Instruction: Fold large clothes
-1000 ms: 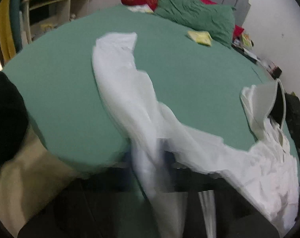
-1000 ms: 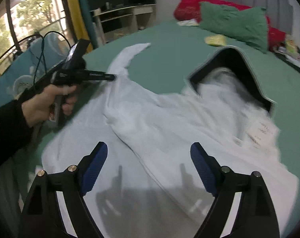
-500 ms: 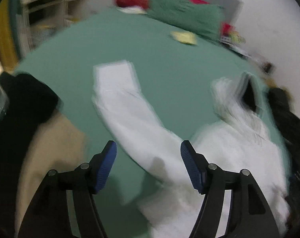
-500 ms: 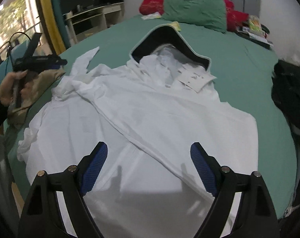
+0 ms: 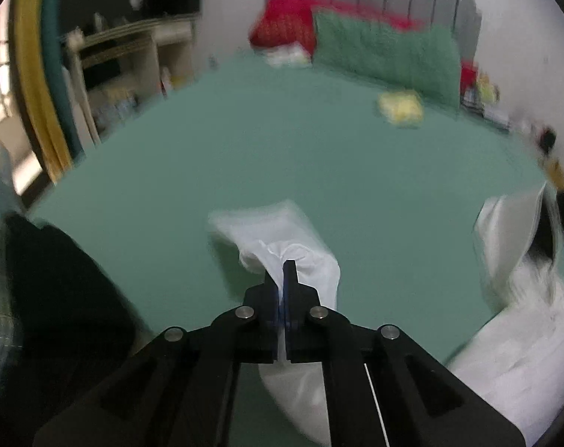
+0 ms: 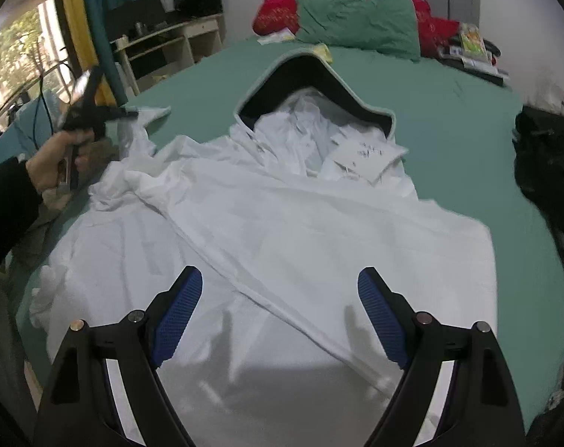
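While the left gripper [image 5: 284,272] pinches the white hoodie's sleeve [image 5: 282,238], the right gripper [image 6: 280,320] gapes empty; tag [image 6: 364,152] writing is unreadable.

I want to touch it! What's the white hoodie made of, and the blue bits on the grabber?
The white hoodie looks like thin, soft woven cloth, maybe cotton or a blend: it wrinkles and drapes flat. The blue pads on the right gripper look like rubber or plastic, matte, with a bumpy grid texture.
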Demonstrator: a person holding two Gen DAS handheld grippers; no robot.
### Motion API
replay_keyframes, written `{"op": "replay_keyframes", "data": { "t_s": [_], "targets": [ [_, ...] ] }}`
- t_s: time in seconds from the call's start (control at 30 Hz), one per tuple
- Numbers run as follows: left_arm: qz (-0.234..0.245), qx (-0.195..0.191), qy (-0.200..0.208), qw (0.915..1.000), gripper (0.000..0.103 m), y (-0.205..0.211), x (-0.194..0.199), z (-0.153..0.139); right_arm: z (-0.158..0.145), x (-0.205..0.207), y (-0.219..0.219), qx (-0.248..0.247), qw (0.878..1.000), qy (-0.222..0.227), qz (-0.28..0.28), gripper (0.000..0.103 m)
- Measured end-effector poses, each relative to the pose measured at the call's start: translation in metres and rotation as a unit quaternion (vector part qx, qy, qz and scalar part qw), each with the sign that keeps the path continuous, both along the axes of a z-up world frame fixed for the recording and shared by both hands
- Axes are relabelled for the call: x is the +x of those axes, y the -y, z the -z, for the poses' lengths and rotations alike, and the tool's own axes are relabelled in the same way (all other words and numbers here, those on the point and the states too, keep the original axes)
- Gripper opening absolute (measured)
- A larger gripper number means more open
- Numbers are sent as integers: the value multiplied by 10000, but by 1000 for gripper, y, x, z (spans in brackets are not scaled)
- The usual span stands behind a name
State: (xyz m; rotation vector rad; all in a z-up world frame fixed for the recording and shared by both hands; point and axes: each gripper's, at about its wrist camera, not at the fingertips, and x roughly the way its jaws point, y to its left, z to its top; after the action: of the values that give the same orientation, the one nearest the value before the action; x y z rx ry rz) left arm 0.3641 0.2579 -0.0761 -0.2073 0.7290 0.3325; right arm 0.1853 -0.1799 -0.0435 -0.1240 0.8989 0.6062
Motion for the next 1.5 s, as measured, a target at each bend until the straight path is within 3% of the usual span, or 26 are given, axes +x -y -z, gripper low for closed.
{"op": "replay_keyframes", "data": {
  "t_s": [0.1,0.2,0.3,0.37,0.5,0.6,0.63,0.7,0.73,0.8,0.87,0.97,1.1,1.23,1.33,1.37,1.4,1.43,1.47,1.5],
  "targets": [
    [-23,164,765,9969,3,28,-26,-74,-21,-13,10,150,9996,196,-107,86],
    [328,407,1337,9896,3,85,-42,-141,-33,-21,28,242,9993,266,-65,86],
    [823,758,1557,9814,3,162,-43,-183,-39,-26,49,267,9994,213,62,86],
    [1143,855,1620,9764,3,216,-52,-194,-41,-31,61,129,9994,259,194,86],
    [1812,854,1450,9689,3,312,-62,-181,-52,-44,99,300,9976,396,485,86],
    [2428,506,825,9652,7,379,-65,-137,-54,-49,131,501,9946,406,813,86],
    [2776,295,503,9589,11,401,-66,-119,-53,-50,140,518,9937,396,914,86],
    [3359,-146,-136,9417,49,434,-72,-84,-46,-49,160,555,9909,265,1194,86],
    [3456,-257,-307,9375,54,440,-77,-71,-42,-49,166,570,9899,207,1280,86],
    [3567,-313,-546,9321,55,439,-89,-53,-28,-47,178,575,9872,47,1485,86],
    [3431,-303,-650,9366,55,413,-100,-46,-19,-44,180,488,9859,-56,1600,86],
    [2855,-390,-714,9549,55,341,-106,-40,-10,-31,164,578,9860,-133,1556,86],
    [1972,-144,-1025,9749,55,247,-88,-23,1,-1,108,392,9922,-285,1150,85],
    [1760,-40,-1348,9751,55,192,-63,7,15,40,69,231,9938,-456,986,85],
    [1988,-27,-1445,9693,55,177,-41,26,32,78,63,-135,9901,-756,1176,83],
    [2105,-53,-1514,9658,55,178,-35,34,42,89,65,-276,9878,-919,1228,67],
    [2211,-56,-1648,9612,54,180,-26,45,53,96,68,-324,9855,-1148,1204,41],
    [2249,-34,-1677,9598,51,179,-22,51,60,98,68,-333,9840,-1307,1162,29],
    [2289,1,-1681,9588,24,179,-21,56,64,98,69,-341,9838,-1388,1083,12],
    [2292,35,-1699,9584,5,180,-20,60,62,94,70,-392,9852,-1317,1027,9]
  ]
}}
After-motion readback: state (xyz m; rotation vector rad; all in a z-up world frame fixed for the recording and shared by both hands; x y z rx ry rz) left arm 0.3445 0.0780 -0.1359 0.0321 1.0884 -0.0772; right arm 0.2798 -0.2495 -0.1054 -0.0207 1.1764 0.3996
